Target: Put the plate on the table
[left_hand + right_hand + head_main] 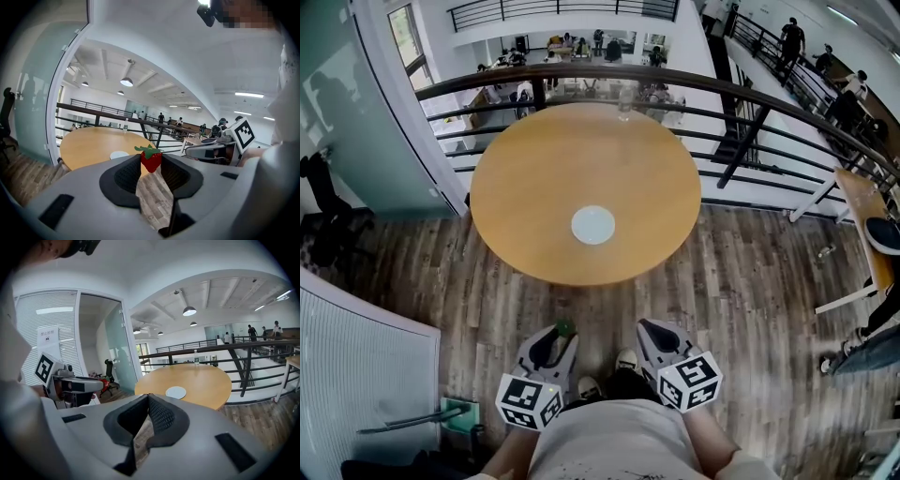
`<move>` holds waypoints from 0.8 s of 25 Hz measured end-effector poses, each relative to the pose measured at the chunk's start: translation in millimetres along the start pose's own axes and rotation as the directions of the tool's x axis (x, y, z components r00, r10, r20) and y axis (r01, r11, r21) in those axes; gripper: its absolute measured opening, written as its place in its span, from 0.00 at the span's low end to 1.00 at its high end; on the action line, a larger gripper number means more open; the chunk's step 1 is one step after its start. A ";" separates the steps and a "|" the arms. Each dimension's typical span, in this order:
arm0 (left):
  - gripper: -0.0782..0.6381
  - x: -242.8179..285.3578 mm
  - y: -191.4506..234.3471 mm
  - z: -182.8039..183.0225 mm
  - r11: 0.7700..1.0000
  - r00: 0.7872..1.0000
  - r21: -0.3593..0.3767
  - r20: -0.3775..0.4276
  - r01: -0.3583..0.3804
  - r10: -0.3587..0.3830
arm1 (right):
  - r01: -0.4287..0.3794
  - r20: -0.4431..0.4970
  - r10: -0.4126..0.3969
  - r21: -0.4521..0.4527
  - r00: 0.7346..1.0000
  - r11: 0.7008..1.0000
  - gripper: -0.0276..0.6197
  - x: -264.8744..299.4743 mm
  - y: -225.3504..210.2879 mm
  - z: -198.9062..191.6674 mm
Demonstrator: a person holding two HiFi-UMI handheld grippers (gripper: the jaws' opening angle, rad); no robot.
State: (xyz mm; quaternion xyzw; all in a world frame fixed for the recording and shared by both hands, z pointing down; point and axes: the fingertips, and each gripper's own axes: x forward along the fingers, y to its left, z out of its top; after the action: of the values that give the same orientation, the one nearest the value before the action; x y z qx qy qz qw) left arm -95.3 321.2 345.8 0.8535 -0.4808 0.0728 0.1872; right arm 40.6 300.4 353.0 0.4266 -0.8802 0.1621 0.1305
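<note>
Big round wooden desk (581, 187) sits out ahead, up against a railing (741, 103), and the plate (593, 225) is already lying flat on it, a bit nearer than the middle. So by my read the plate part of the job is pretty much done: nothing is touching or holding it, and there's no plate left to carry.

Both grippers hang near the person, well short of the desk's near edge. The left gripper (559, 336) has its fingers (127, 177) clamped on a strawberry. The right gripper (148, 399) has its fingers (161, 417) pinched together at the tips with nothing in them.

If anything comes next, my guess is it's about that berry. The left gripper would need to go forward over the near edge of the desk and come down gently by or over the plate before letting go. A soft round thing could roll if it's dropped from height.

The plate itself is small, round, plain white and empty. It looks shallow, with no pattern I can make out.

The strawberry (151, 161) is red with a green leafy top, held upright between the left fingers, and it looks like a toy, though I can't be sure.
</note>
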 end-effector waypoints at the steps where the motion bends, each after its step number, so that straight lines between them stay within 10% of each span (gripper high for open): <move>1: 0.31 0.9 2.1 -0.7 1.000 1.000 -0.004 -0.001 0.002 -0.002 | 0.001 -0.004 -0.001 0.002 1.000 1.000 0.08 1.9 0.2 -1.5; 20: 0.31 142.2 78.9 42.1 0.999 0.999 -0.023 -0.025 -0.031 0.030 | -0.039 -0.023 0.038 -0.015 0.999 0.999 0.08 126.5 -107.9 47.0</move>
State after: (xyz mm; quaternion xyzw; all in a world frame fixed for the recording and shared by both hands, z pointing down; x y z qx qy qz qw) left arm -89.6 155.1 370.1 0.8428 -0.4923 0.0806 0.2020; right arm 45.8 129.1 375.4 0.4068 -0.8879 0.1628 0.1405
